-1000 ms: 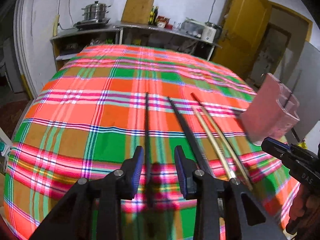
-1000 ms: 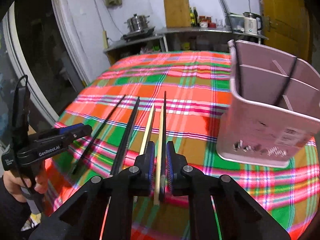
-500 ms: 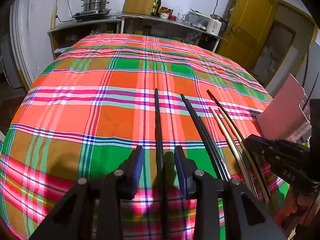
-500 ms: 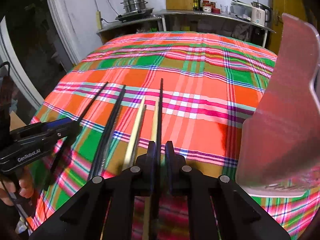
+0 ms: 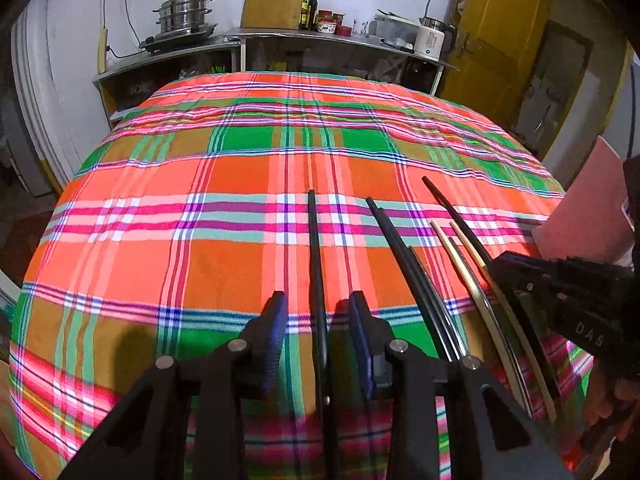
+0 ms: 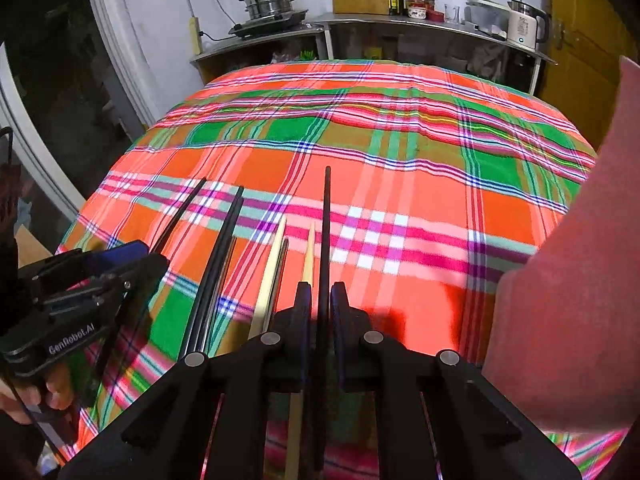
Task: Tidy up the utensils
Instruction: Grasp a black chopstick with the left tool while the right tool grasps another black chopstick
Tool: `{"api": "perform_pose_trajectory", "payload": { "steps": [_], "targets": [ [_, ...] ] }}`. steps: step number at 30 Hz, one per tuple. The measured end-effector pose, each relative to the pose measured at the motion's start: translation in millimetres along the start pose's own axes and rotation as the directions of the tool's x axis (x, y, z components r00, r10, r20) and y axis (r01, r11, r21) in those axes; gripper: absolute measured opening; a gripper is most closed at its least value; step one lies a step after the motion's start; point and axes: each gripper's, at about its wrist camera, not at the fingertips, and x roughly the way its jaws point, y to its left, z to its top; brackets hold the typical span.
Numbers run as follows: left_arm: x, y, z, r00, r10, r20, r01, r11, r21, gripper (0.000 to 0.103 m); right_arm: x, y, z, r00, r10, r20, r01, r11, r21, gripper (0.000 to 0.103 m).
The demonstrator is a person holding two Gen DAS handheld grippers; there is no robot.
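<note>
Several chopsticks lie side by side on the plaid tablecloth (image 5: 224, 264). My left gripper (image 5: 318, 320) is open, its jaws either side of a single black chopstick (image 5: 314, 248) on the cloth. To its right lie a black pair (image 5: 404, 256) and pale wooden chopsticks (image 5: 464, 264). My right gripper (image 6: 319, 304) is shut on another black chopstick (image 6: 327, 224), which points away over the cloth. A pale chopstick (image 6: 309, 256) lies just left of it. The pink utensil holder (image 6: 576, 280) stands close at the right.
A counter (image 5: 320, 40) with a steamer pot, cutting board, bottles and kettle runs behind the table. A yellow door (image 5: 492, 40) is at the back right. The left gripper's body (image 6: 72, 308) shows at the left of the right wrist view.
Both grippers have dropped lower and come closer to the cloth. The right gripper now holds the black chopstick rather than straddling the pale one. The pink holder has come closer at the right.
</note>
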Motion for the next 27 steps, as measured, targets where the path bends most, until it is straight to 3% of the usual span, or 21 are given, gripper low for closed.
{"api": "perform_pose_trajectory", "payload": {
  "steps": [9, 11, 20, 27],
  "targets": [
    [6, -5, 10, 0.998, 0.062, -0.008, -0.062, 0.997, 0.04, 0.016, 14, 1, 18, 1.0, -0.002, -0.023, 0.002, 1.0, 0.003, 0.01],
    [7, -5, 12, 0.998, 0.065, -0.01, -0.065, 0.997, 0.046, 0.007, 18, 4, 19, 0.999, 0.007, -0.035, -0.007, 1.0, -0.002, 0.009],
    [5, 1, 17, 1.0, 0.006, -0.023, -0.006, 1.0, -0.002, 0.005, 12, 5, 17, 1.0, 0.01, -0.026, -0.01, 1.0, 0.014, 0.006],
    [-30, 2, 22, 0.998, -0.046, 0.042, 0.047, 0.998, -0.029, 0.005, -21, 8, 18, 0.998, 0.036, 0.042, -0.037, 0.999, 0.023, 0.005]
  ]
}}
